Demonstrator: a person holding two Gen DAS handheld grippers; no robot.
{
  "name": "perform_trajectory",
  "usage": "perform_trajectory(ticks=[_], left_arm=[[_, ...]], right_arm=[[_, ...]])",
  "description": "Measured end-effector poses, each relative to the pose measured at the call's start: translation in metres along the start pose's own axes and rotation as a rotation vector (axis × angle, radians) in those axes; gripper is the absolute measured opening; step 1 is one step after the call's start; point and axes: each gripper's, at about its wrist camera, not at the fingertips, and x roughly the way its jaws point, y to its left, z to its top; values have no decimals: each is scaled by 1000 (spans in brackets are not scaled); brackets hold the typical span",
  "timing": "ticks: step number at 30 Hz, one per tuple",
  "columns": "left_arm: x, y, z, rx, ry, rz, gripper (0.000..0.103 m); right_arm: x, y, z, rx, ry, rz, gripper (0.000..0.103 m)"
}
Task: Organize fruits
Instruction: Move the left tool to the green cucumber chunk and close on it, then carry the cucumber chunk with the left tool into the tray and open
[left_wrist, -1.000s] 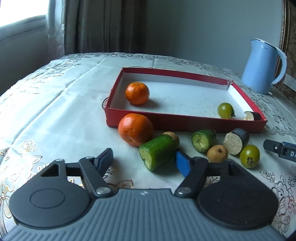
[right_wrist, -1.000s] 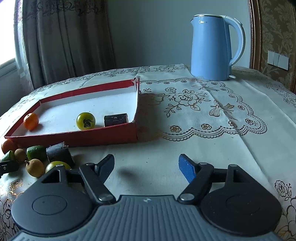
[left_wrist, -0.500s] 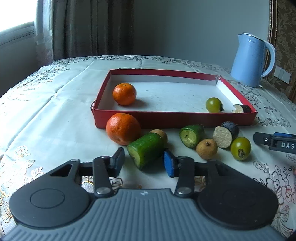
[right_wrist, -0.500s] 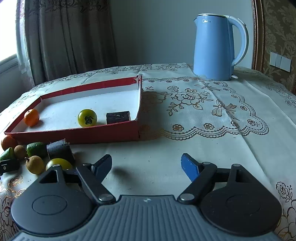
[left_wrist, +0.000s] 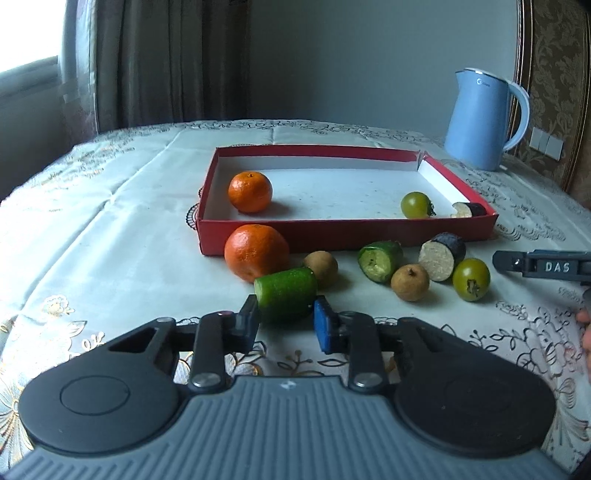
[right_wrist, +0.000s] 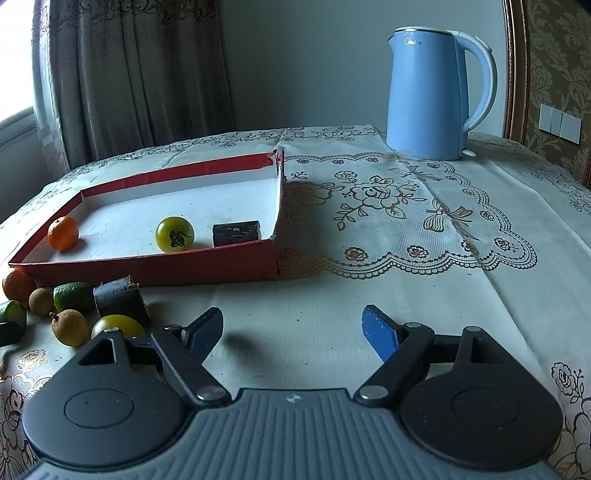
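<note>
My left gripper (left_wrist: 285, 320) is shut on a green cucumber piece (left_wrist: 286, 291), holding its near end just above the cloth. Beside it on the cloth lie a large orange (left_wrist: 256, 252), a brown longan (left_wrist: 321, 263), a second cucumber piece (left_wrist: 380, 256), another longan (left_wrist: 410, 282), a dark-skinned cut piece (left_wrist: 441, 256) and a green tomato (left_wrist: 471, 279). The red tray (left_wrist: 332, 236) holds a small orange (left_wrist: 250, 191), a green tomato (left_wrist: 416, 204) and a dark cut piece (left_wrist: 468, 210). My right gripper (right_wrist: 293, 328) is open and empty, right of the fruit pile (right_wrist: 70, 326).
A blue kettle (right_wrist: 436, 96) stands at the back right of the table; it also shows in the left wrist view (left_wrist: 480, 120). The right gripper's finger (left_wrist: 543, 265) reaches in beside the tomato. A lace mat (right_wrist: 399, 218) covers the cloth right of the tray.
My left gripper's fingers have closed from wide open onto the cucumber piece and the view has risen slightly. The right gripper has barely moved and stays open.
</note>
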Motion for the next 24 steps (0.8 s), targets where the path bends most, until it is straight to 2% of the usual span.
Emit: perform_trajectory(ticks=[4, 8, 12, 18, 24], left_arm=[[-12, -5, 6, 43, -43, -27, 28], [-20, -9, 26, 71, -93, -61, 28], [-5, -15, 54, 110, -131, -39, 28], [50, -19, 88, 120, -72, -23, 28], [97, -19, 100, 113, 3, 10, 28]], right_arm=[[0, 0, 0, 0, 0, 0, 83], [0, 0, 0, 1, 0, 0, 83], [0, 1, 0, -3, 1, -1, 83], [1, 2, 0, -9, 4, -5, 84], [1, 3, -1, -14, 5, -7, 84]])
